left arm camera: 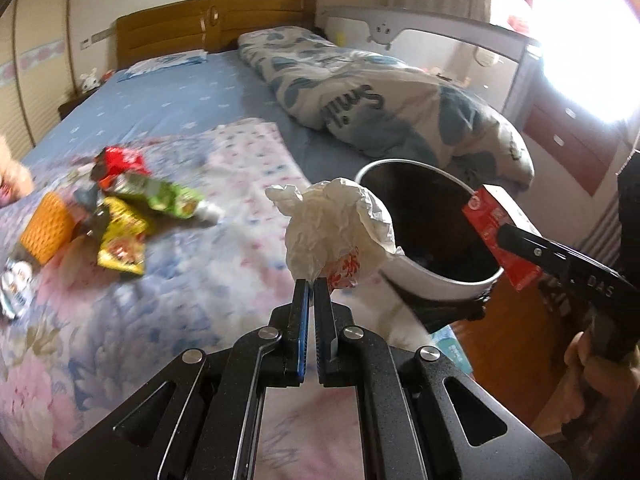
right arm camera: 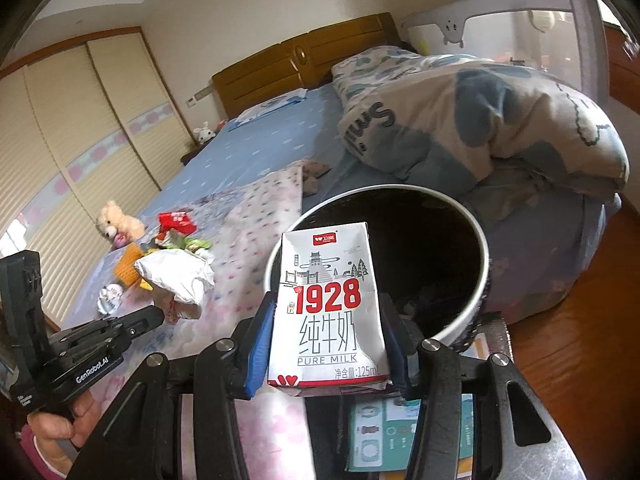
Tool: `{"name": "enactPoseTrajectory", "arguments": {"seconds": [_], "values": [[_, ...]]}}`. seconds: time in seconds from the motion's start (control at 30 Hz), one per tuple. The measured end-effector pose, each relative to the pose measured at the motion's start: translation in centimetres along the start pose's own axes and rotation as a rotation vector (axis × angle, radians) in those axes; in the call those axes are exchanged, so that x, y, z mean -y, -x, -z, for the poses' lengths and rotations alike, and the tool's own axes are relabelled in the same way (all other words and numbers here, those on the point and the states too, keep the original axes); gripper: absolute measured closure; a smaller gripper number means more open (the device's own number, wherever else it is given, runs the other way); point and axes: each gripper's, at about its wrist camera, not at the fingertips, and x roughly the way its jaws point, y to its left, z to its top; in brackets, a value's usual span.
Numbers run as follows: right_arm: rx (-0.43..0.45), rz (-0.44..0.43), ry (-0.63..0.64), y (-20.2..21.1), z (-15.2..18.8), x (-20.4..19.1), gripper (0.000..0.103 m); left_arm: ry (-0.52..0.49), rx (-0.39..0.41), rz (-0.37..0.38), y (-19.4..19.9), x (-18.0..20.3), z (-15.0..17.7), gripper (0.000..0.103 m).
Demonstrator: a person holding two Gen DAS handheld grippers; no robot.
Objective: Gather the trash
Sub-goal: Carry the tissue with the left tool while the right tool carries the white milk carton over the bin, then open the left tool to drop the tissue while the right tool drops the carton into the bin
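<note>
Trash is in both my hands. My left tool is pinched tight on a crumpled paper wrapper, its fingers almost touching with only a thin fold between them. My right tool is partly spread and clamps a small milk carton by its two narrow sides, the carton upright with its long axis running along the fingers.

The bin stands at the near edge of the bed, its dark mouth tilted toward me. In the right wrist view the carton sits directly in front of the mouth, its top already overlapping the near rim. In the left wrist view the wrapper hangs just left of the rim, beside it and not yet over the opening.

So I judge the right hand is the nearer one: the carton needs only a short push forward and down. The wrapper has to travel rightward across the rim first.

More trash, a heap of bright snack packets, lies well apart, toward the bed's left edge.
</note>
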Motion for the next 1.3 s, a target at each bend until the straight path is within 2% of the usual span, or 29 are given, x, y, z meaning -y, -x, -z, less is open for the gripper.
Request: {"name": "enactPoseTrajectory", "arguments": {"seconds": [0.6, 1.3], "values": [[0.015, 0.039, -0.017, -1.0, -2.8, 2.7, 0.054, -0.095, -0.019, 0.041, -3.1, 5.6, -3.4, 0.101], [-0.018, 0.061, -0.015, -3.3, -4.0, 3.3, 0.054, -0.090, -0.064, 0.061, -5.7, 6.4, -4.7, 0.100]]}}
